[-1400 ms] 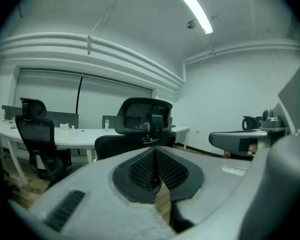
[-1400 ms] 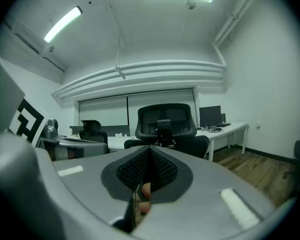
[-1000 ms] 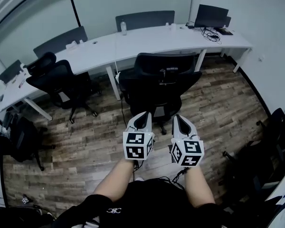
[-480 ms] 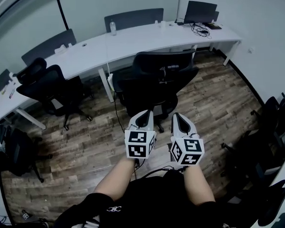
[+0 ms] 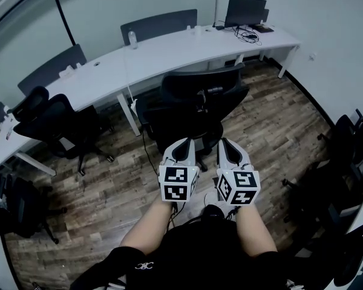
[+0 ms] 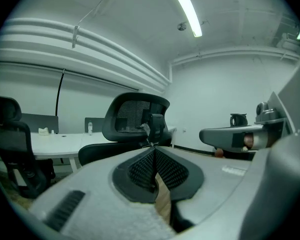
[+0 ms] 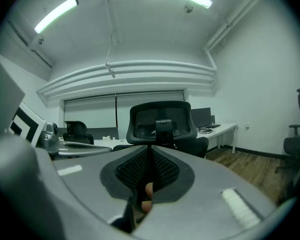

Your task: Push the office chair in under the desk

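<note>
A black mesh-backed office chair (image 5: 193,104) stands out from the long white curved desk (image 5: 109,71), its back toward me. Both grippers are held side by side just short of the chair back, touching nothing. My left gripper (image 5: 183,145) is shut and empty; in the left gripper view its pads (image 6: 152,146) meet, with the chair (image 6: 135,116) ahead. My right gripper (image 5: 225,145) is opening: the right gripper view shows a thin slit at the pads (image 7: 151,149) with nothing between them, and the chair (image 7: 162,121) straight ahead.
Another black chair (image 5: 60,116) sits at the desk to the left. More dark chairs (image 5: 351,144) line the right edge. A monitor (image 5: 245,11) with cables and a bottle (image 5: 132,38) stand on the desk. Wood-plank floor (image 5: 278,119) lies to the chair's right.
The desk and chair have slid left and slightly lower in the head view as I come nearer. Both grippers keep the same side-by-side place in front of me.
</note>
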A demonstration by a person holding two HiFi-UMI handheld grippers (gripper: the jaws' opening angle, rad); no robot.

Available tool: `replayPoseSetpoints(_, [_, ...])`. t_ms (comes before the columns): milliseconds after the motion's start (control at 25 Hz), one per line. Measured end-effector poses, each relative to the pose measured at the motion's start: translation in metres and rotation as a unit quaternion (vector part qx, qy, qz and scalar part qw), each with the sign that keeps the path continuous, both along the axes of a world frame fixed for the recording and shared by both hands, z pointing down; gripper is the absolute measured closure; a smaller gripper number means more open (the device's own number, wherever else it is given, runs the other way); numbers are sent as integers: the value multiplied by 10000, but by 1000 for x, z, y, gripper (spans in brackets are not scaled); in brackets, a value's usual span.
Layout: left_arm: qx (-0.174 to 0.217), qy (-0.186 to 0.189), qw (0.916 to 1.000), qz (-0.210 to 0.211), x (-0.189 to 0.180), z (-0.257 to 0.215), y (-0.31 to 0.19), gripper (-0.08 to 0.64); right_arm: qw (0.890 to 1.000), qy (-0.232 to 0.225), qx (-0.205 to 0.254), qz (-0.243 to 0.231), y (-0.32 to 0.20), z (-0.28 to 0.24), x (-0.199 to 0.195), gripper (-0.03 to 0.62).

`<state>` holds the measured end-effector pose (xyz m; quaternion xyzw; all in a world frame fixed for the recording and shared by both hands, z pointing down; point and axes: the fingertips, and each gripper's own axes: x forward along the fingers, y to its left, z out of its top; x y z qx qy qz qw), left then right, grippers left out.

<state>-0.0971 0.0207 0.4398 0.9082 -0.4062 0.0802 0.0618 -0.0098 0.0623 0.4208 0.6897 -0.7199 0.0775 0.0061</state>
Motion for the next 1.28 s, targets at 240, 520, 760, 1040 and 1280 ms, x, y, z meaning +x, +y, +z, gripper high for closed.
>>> replayPoseSetpoints(240, [247,-161,9995,-128,28,-14,-47,551,9998,-129,50,-154,-56,-5,29,545])
replayPoseSetpoints(520, [343,-461,9983,-117,67,-11,-92,472,9994,-146,-93,-311,-112,0,56,487])
replayPoseSetpoints(760, [269,-560,9981,-63,98,-1,-117,451,9984,-67,-247,-509,-145,11,72,477])
replayPoseSetpoints(1040, [395,-589,9975,40,109,8,-127,440,9928,-72,-234,-1171,-161,26,75,462])
replayPoseSetpoints(1280, [151,-537,9984,111,118,14,-136,448,9900,221,-73,-1388,-174,23,66,482])
